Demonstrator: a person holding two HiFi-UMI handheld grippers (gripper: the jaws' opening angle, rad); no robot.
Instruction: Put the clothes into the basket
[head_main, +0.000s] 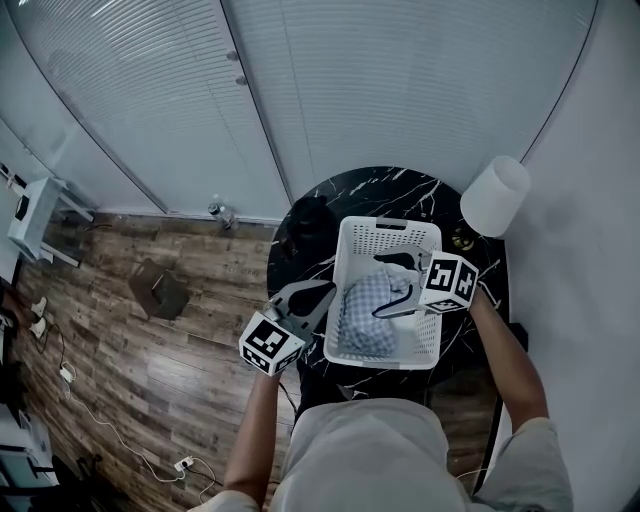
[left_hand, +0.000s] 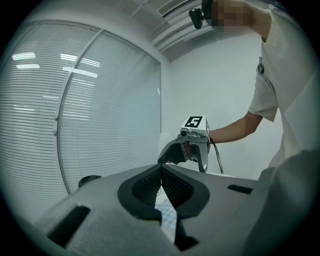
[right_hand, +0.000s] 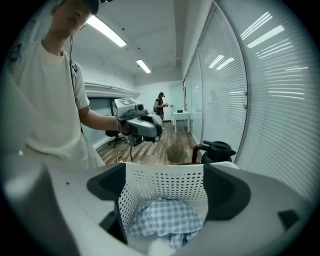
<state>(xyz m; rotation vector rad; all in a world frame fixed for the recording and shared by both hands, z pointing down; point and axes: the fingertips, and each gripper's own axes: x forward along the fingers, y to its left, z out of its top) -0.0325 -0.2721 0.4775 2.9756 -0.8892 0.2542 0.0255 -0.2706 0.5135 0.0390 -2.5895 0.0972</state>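
A white perforated basket (head_main: 392, 232) stands on the round black marble table (head_main: 375, 190). A blue-and-white checked cloth (head_main: 364, 316) lies bunched inside it, toward the near end. My right gripper (head_main: 393, 285) hovers over the basket, jaws wide open; in the right gripper view (right_hand: 167, 187) the basket wall (right_hand: 165, 187) and the cloth (right_hand: 167, 220) show between them, untouched. My left gripper (head_main: 322, 294) is at the basket's left rim. In the left gripper view (left_hand: 161, 169) its pads meet at the tips, with nothing seen held.
A black kettle (head_main: 310, 222) stands on the table left of the basket's far end. A white lamp shade (head_main: 494, 195) is at the table's right. A brown object (head_main: 160, 290) and cables lie on the wood floor. Glass walls with blinds curve behind.
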